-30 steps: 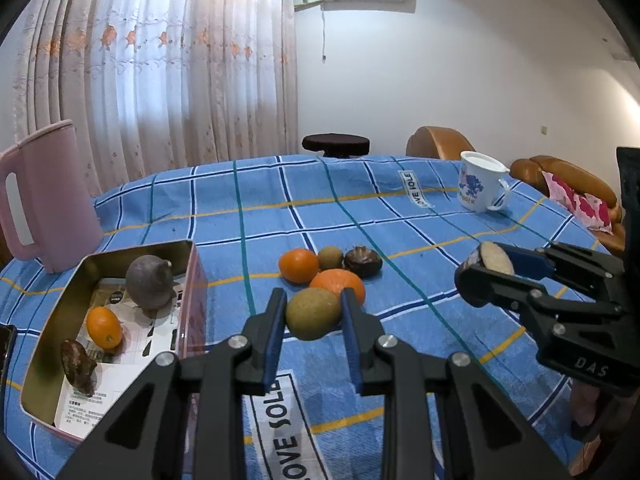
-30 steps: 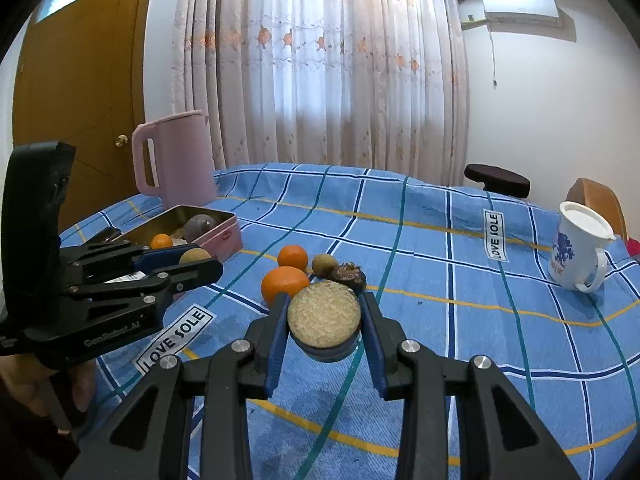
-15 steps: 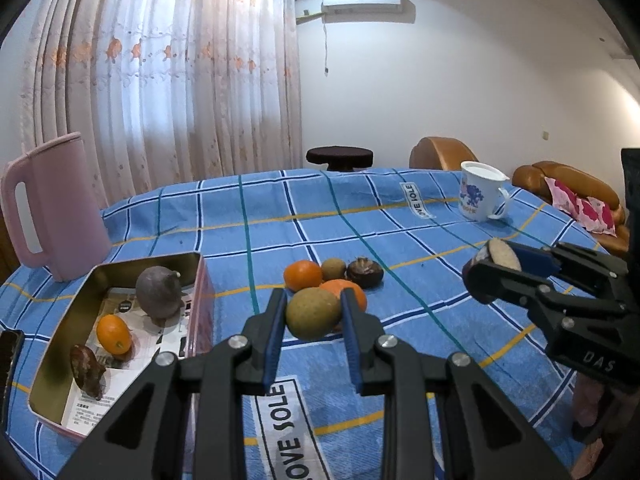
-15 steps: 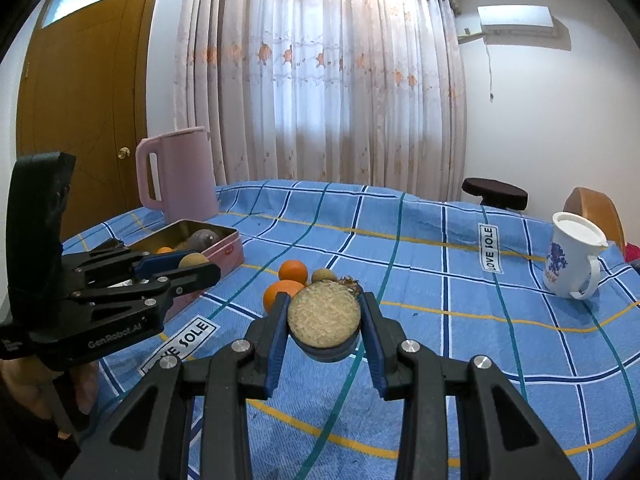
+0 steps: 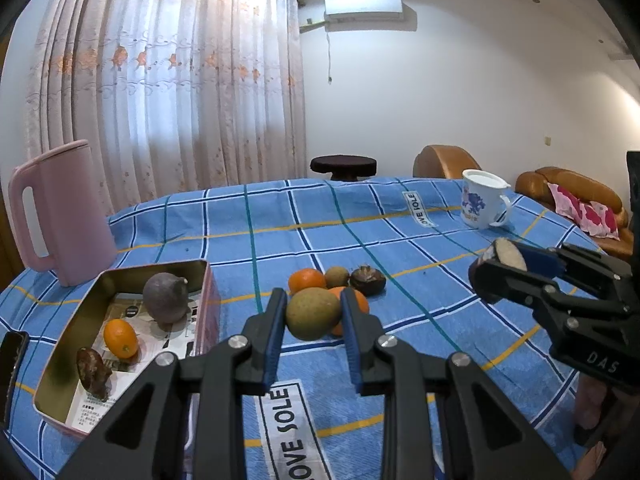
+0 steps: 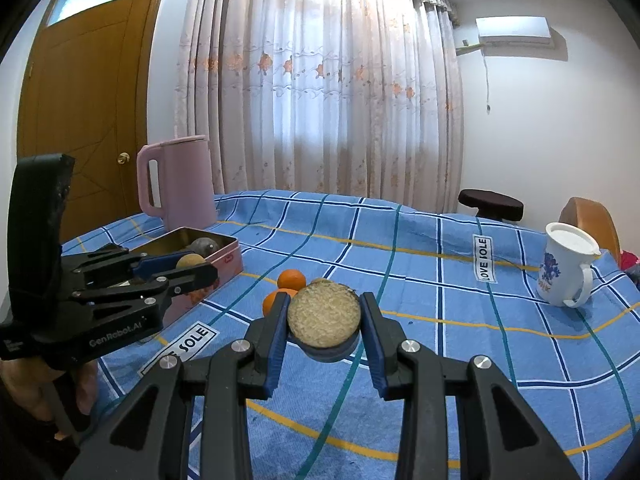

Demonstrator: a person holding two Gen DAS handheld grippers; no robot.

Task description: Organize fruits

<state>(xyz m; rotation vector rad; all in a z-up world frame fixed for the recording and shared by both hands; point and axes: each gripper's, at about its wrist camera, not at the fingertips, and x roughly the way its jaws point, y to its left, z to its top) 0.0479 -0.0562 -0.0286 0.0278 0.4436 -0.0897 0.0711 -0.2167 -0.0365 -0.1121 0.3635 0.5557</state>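
While the left claw (image 5: 313, 312) is hovering above the blue checked cloth on the bench (image 5: 400, 264), its blue pads are pinching a brownish-green fruit (image 5: 313, 313), which is sitting squarely between the fingertips with its long axis running across from one pad to the other. Just beyond it, on the cloth, a small cluster is lying together: two oranges (image 5: 307, 281), a smaller greenish fruit (image 5: 337, 277) and a dark, rough-skinned fruit (image 5: 368, 280), all touching or nearly touching. To the left, an open tin box (image 5: 208, 280) is holding a purple round fruit (image 5: 165, 298), a small orange fruit (image 5: 120, 338) and a dark brown piece (image 5: 94, 372) on a printed paper lining. A pink jug (image 5: 60, 216) is standing behind the box, and a white mug (image 5: 482, 204) is standing far off to the right.

The right claw (image 6: 324, 320) is likewise held above the cloth, clamping a cut fruit (image 6: 324, 316) between its pads; the pale, grainy cut face is pointing back towards the camera, and the dark rind is showing below it. In the left wrist view the same piece (image 5: 505, 254) is seen edge-on, at the right, well apart from the box.
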